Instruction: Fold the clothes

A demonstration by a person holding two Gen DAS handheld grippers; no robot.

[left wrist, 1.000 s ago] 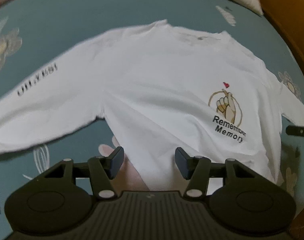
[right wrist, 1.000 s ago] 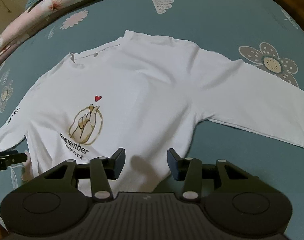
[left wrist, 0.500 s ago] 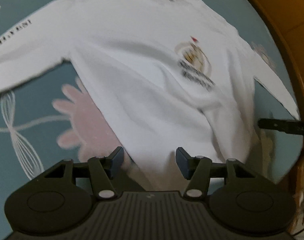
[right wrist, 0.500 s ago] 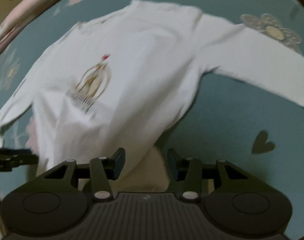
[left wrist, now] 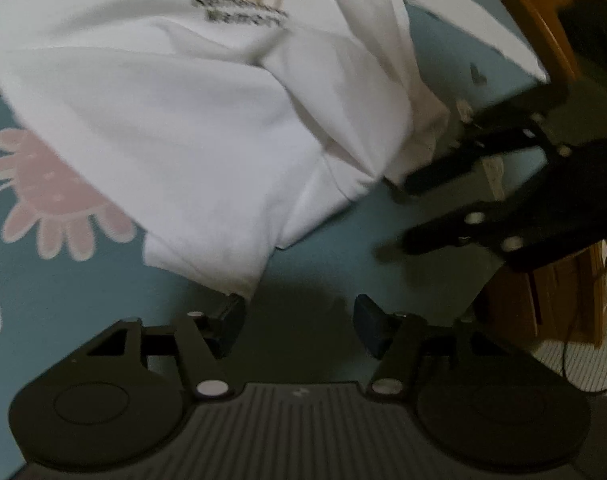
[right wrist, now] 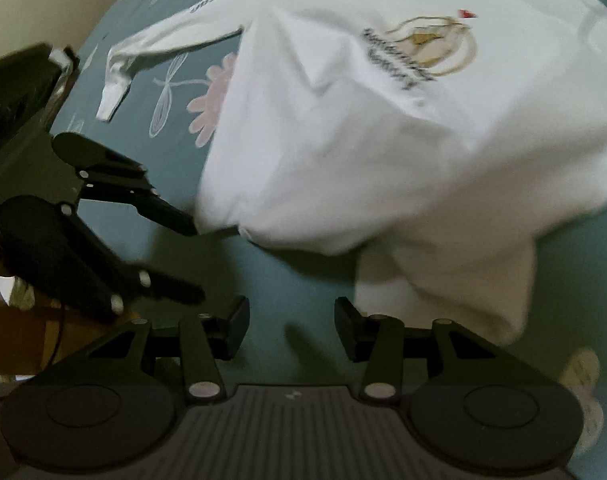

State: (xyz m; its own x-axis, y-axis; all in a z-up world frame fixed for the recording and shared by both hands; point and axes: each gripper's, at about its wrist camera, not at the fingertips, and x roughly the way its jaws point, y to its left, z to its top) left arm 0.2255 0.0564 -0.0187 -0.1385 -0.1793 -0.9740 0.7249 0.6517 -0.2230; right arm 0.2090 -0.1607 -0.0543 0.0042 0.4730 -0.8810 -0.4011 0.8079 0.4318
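Missing the hem could leave the white shirt (left wrist: 191, 120) crooked, since both the left claw (left wrist: 299, 324) and right claw (right wrist: 291, 328) hang spread and empty, shirt just ahead.

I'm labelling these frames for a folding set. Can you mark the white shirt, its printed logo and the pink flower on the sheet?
white shirt (left wrist: 191, 128), left wrist view, on the plain body fabric.
printed logo (right wrist: 427, 46), right wrist view, on the gold ring.
pink flower (left wrist: 51, 196), left wrist view, on its petals.
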